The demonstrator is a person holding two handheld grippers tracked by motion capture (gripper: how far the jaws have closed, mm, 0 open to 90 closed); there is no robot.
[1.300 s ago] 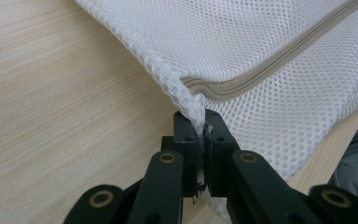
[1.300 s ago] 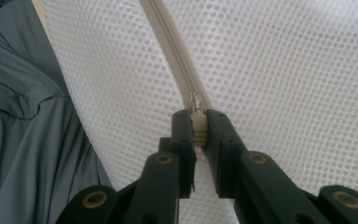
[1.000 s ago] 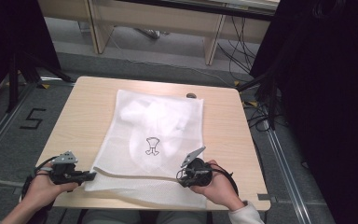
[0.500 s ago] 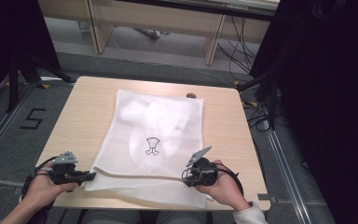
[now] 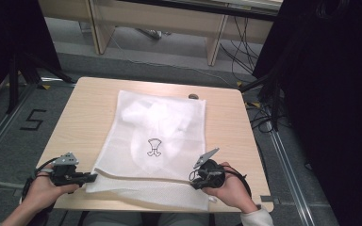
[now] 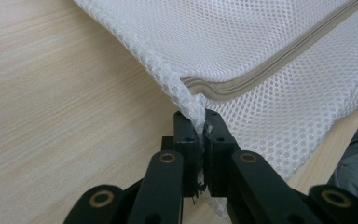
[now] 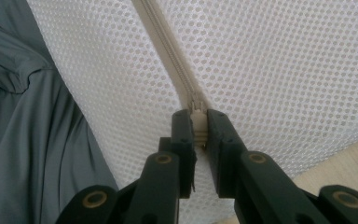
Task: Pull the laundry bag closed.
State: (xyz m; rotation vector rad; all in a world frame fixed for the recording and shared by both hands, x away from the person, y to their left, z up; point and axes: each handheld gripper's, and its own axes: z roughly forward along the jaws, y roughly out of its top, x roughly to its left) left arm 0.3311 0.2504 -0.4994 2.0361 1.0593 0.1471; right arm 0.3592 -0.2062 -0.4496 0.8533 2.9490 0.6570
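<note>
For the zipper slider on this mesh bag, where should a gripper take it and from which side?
Take the small pull tab at the slider's end of the zipper, coming in along the zipper line from the near table edge. The tab sticks out from the flat mesh bag, and the right gripper pinches it that way now.

— What sort of place is this?

— A lab or recording room, not a home. A plain wooden table [image 5: 89, 113] stands alone on grey carpet floor [image 5: 9, 141].

— What else points that way?

— A number five [image 5: 32, 120] is taped on the floor at nine o'clock from the table. Black curtains [image 5: 330, 94] hang at three o'clock, loose cables [image 5: 264, 117] trail beside them, and bare wooden benches [image 5: 169, 19] stand at twelve o'clock.
</note>
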